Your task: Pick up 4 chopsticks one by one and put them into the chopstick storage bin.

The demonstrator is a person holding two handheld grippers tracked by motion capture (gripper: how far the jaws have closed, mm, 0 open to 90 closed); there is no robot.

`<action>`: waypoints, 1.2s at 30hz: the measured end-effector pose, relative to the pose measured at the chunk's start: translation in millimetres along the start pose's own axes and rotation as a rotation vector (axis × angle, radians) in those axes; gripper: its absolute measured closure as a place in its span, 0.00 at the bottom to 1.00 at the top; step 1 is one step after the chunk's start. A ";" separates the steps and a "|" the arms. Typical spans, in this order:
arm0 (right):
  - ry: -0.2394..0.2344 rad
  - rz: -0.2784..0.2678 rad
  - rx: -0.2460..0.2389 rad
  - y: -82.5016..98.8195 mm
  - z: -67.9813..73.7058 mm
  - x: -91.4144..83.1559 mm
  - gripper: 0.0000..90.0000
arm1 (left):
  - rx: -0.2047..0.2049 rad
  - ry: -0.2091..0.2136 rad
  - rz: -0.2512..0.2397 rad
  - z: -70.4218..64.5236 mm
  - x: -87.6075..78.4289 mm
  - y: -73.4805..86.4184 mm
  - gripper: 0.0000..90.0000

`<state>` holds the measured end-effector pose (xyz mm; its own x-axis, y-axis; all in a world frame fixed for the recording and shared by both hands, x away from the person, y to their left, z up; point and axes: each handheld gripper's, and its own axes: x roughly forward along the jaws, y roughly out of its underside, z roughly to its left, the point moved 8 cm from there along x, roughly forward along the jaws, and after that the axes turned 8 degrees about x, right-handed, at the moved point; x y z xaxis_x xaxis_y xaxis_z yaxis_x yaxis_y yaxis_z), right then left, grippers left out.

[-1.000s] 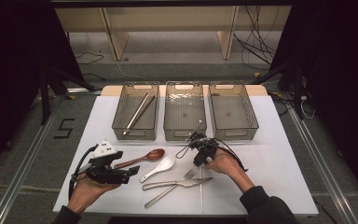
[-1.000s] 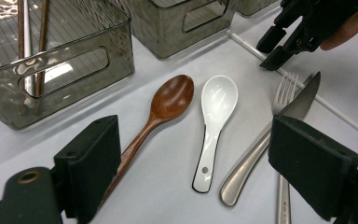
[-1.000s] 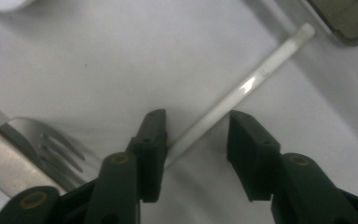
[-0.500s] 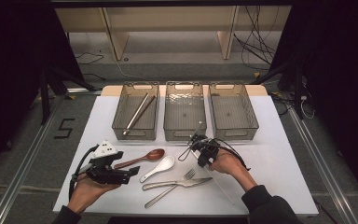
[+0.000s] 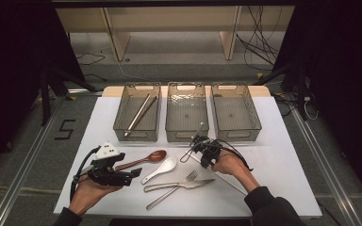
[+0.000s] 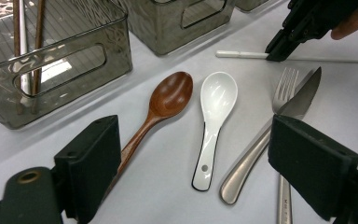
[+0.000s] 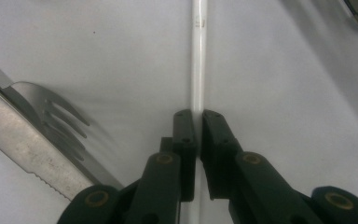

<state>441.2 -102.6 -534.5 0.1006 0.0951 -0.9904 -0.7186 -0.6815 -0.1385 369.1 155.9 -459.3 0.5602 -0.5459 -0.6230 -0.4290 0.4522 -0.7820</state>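
Note:
On the white table, my right gripper (image 5: 201, 154) (image 7: 199, 116) points down with its jaws just closed on a thin white chopstick (image 7: 199, 56) (image 5: 232, 184) that lies flat; the pads press on its sides. From the left gripper view that gripper (image 6: 279, 51) pinches the chopstick (image 6: 242, 54) near one end. My left gripper (image 5: 133, 173) (image 6: 198, 156) stays open just above the table, facing a wooden spoon (image 5: 147, 159) (image 6: 168, 95) and a white ceramic spoon (image 5: 163, 167) (image 6: 216, 98), with nothing between its pads.
A fork (image 5: 175, 190) (image 6: 284, 86) and a knife (image 5: 185, 184) (image 6: 304, 95) lie crossed at the front centre. Three clear bins stand in a row behind: the left one (image 5: 122, 128) holds two chopsticks (image 5: 139, 113), while the middle (image 5: 186, 137) and right (image 5: 255, 123) have nothing inside.
The right gripper's jaws have closed on the white chopstick. Both hands have stayed in place.

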 end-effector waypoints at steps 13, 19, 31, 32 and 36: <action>-0.017 0.024 -0.021 2.5 -1.4 -1.1 0.91 | 0.005 -0.001 0.004 0.7 0.3 0.9 0.18; -0.020 0.041 -0.025 8.4 -3.2 -2.1 0.90 | 0.007 -0.003 0.005 1.0 -0.1 1.0 0.18; -0.025 0.073 -0.032 18.6 -5.6 -3.5 0.93 | 0.007 -0.002 0.006 0.9 0.2 1.2 0.18; -0.026 0.075 -0.031 18.5 -5.5 -3.4 0.93 | 0.008 -0.002 0.005 0.8 0.1 1.0 0.18; -0.018 0.072 -0.055 18.6 -4.9 -3.3 0.95 | 0.007 -0.002 0.005 0.8 0.1 1.0 0.18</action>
<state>430.9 -119.2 -533.8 0.0372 0.0569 -0.9977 -0.6845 -0.7259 -0.0669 369.3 156.9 -460.1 0.5591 -0.5422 -0.6272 -0.4271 0.4601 -0.7784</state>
